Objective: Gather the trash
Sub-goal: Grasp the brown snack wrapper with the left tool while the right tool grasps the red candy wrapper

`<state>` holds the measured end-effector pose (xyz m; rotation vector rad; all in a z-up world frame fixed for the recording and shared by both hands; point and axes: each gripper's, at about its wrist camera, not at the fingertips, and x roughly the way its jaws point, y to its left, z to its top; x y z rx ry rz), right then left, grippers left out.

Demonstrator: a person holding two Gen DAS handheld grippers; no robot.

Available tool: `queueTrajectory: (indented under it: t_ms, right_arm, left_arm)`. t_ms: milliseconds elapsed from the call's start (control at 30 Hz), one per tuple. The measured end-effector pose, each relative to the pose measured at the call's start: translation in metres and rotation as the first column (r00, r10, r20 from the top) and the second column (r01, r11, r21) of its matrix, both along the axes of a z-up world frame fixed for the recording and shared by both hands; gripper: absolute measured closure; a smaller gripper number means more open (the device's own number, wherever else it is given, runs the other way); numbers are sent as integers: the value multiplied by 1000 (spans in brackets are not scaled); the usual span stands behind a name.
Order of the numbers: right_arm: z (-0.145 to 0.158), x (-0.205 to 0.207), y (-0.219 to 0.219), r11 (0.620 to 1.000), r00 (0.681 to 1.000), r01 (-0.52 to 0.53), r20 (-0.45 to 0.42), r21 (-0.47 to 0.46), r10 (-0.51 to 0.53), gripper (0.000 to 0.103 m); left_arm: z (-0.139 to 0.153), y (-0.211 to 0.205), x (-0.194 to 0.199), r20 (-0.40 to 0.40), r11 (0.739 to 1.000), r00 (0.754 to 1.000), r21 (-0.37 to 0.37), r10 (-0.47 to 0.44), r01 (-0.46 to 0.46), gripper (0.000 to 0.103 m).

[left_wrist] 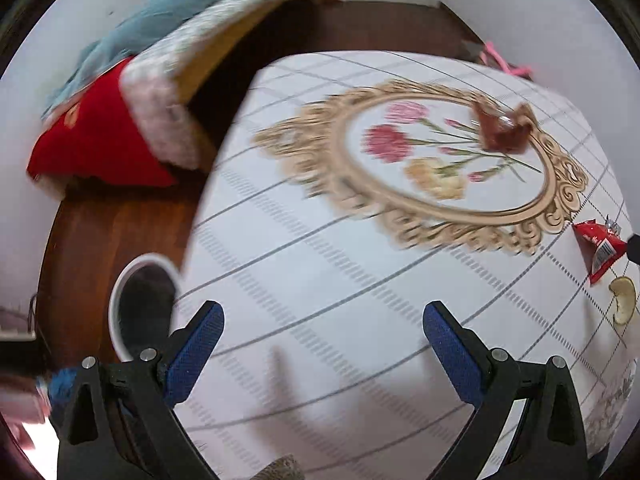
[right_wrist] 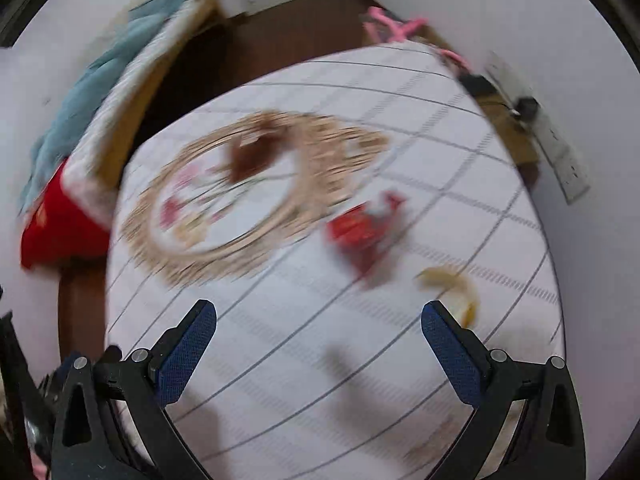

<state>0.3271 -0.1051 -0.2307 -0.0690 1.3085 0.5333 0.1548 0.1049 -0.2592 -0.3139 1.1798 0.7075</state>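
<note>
A table with a white checked cloth (left_wrist: 320,300) and a gold floral ring print bears three bits of trash. A crumpled brown wrapper (left_wrist: 504,128) lies on the ring's far right; it also shows in the right wrist view (right_wrist: 256,152). A red wrapper (left_wrist: 600,250) lies at the right edge, seen also in the right wrist view (right_wrist: 364,232). A pale yellow peel piece (left_wrist: 623,304) lies near it, seen also in the right wrist view (right_wrist: 456,288). My left gripper (left_wrist: 322,312) is open and empty above the cloth. My right gripper (right_wrist: 318,312) is open and empty, with the peel just beyond its right finger.
A white bin with a dark liner (left_wrist: 136,304) stands on the brown wood floor left of the table. A red, white and blue bedding pile (left_wrist: 120,120) lies at far left. A pink object (right_wrist: 396,26) and a power strip (right_wrist: 560,152) sit by the far wall.
</note>
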Motion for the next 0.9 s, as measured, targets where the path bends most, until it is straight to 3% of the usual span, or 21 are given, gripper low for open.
queueTrajectory:
  t_ms: [100,267,367,433,533,800,900]
  right_arm:
    - [-23,32,-3,999,998,36,-45,-2,-36,2]
    - [-48,58,8,999,995,31,-94,31,-28,23]
    - [-56,62,17,999,995,19,-95,30,-16,42]
    - [-57,59,24,1000,995,1,-96,21,1,69]
    - [-51,60,26,999,997,-13,-79,38,16,86]
    - [-31,102,20,996,997,70,-23,57,-69,89]
    - [-36,120,18,993,994,106,-33,43,-105,89]
  left_arm:
    - [-5,-4,34,-19,999,999,-3,-33,33,1]
    - [-2,0,77,-18,998,998,-5,-66,66,1]
    - [2,1,103,-5,995,995,-1,-102,102,1]
    - [3,-1,116,1,990,990,-2,-142,142,1]
    - [4,-7,143,-7,975,975,15,-224,224,1]
    - [-16,-3,211,36,952,964,-156,-262,265,2]
    - [-31,-4,230,22,951,967,-173,-255,255,3]
